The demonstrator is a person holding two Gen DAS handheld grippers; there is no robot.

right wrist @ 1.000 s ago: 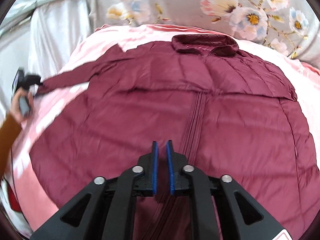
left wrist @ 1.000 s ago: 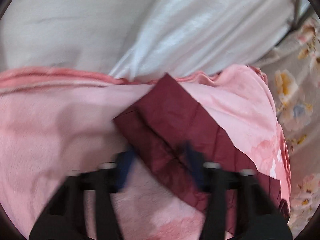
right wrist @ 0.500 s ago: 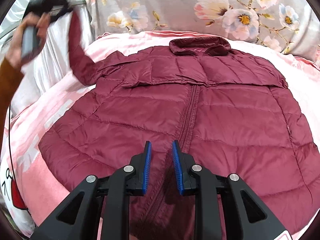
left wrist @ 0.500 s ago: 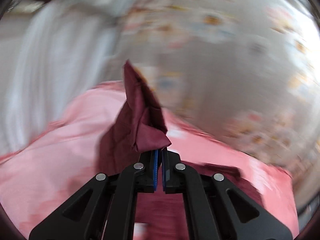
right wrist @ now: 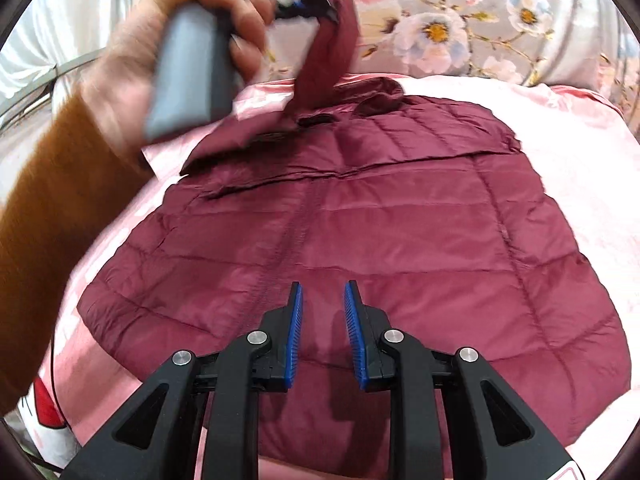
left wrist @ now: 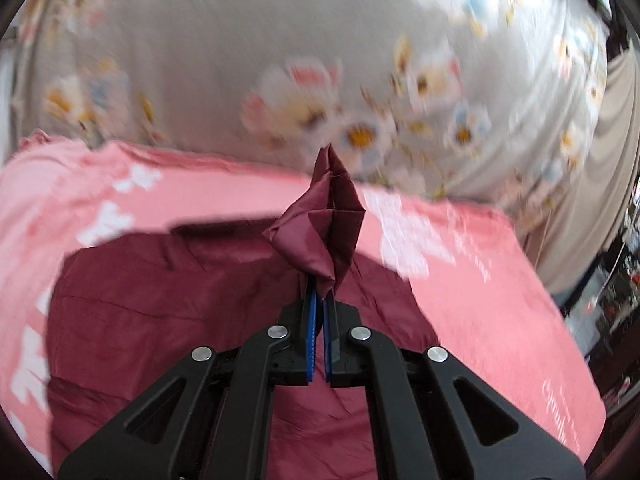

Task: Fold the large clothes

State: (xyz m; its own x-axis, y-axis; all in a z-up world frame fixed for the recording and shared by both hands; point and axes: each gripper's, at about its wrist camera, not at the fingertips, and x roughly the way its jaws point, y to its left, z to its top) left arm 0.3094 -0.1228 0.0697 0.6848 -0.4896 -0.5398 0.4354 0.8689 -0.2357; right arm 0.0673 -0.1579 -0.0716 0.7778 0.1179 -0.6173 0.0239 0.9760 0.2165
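Maroon quilted puffer jacket lies on pink blanket; left gripper pinches its sleeve, seemingly lifted toward twelve o'clock; right gripper gapes narrowly, empty.

One maroon puffer jacket, one sleeve of it up in the air. One pink blanket underneath. One flowery sheet at the far side. Two grippers: left gripper, right gripper. One hand, far left.
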